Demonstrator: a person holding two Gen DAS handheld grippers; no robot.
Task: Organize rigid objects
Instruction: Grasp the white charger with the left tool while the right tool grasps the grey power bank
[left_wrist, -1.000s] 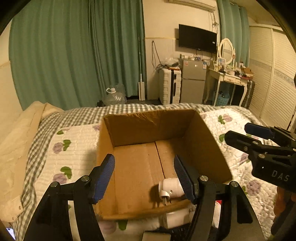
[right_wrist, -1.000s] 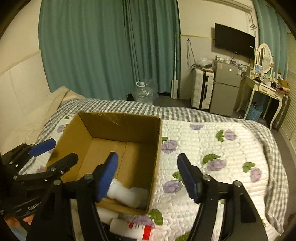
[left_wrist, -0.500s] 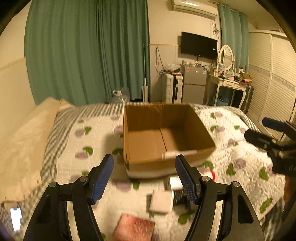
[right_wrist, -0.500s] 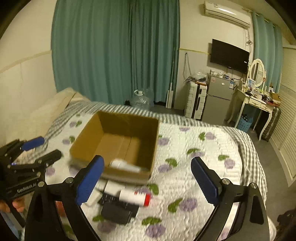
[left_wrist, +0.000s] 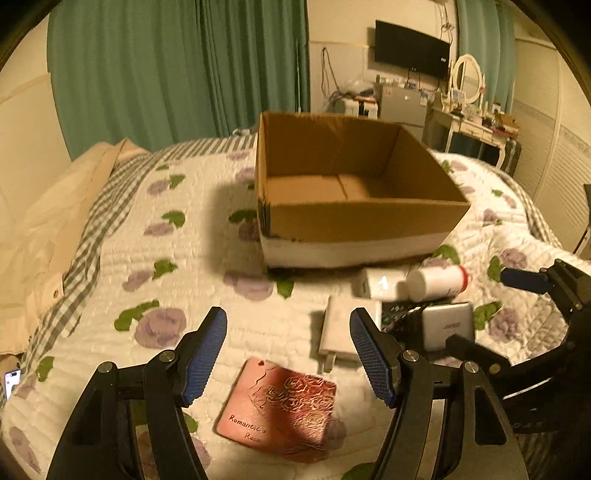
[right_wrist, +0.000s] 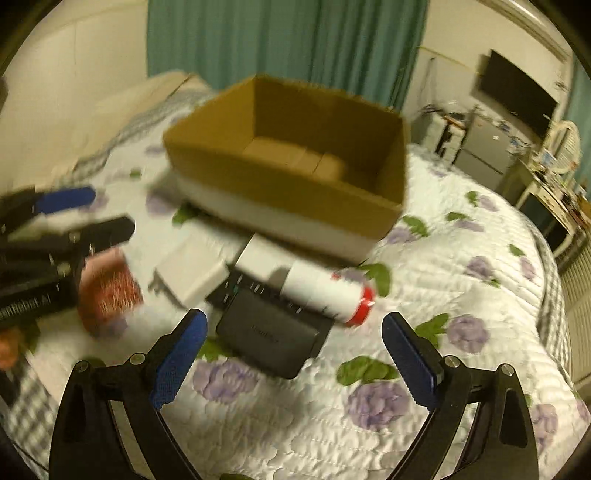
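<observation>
Bottle (right_wrist: 327, 293) on its side, red cap toward right; both grippers' fingers (left_wrist: 205, 356) spread, empty.

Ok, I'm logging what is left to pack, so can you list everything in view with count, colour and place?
cardboard box: one, brown with a white base band, on the quilt, open top.
white bottle: one, white with a red cap, lying before the box.
white adapter: one, white, flat on the quilt.
pink card: one, pink with a rose pattern, nearest the left gripper.
dark case: one, black, below the bottle.
remote: one, black, partly under the case.
quilt: one, white with purple flowers.
left gripper: open, empty.
right gripper: open, empty.
</observation>
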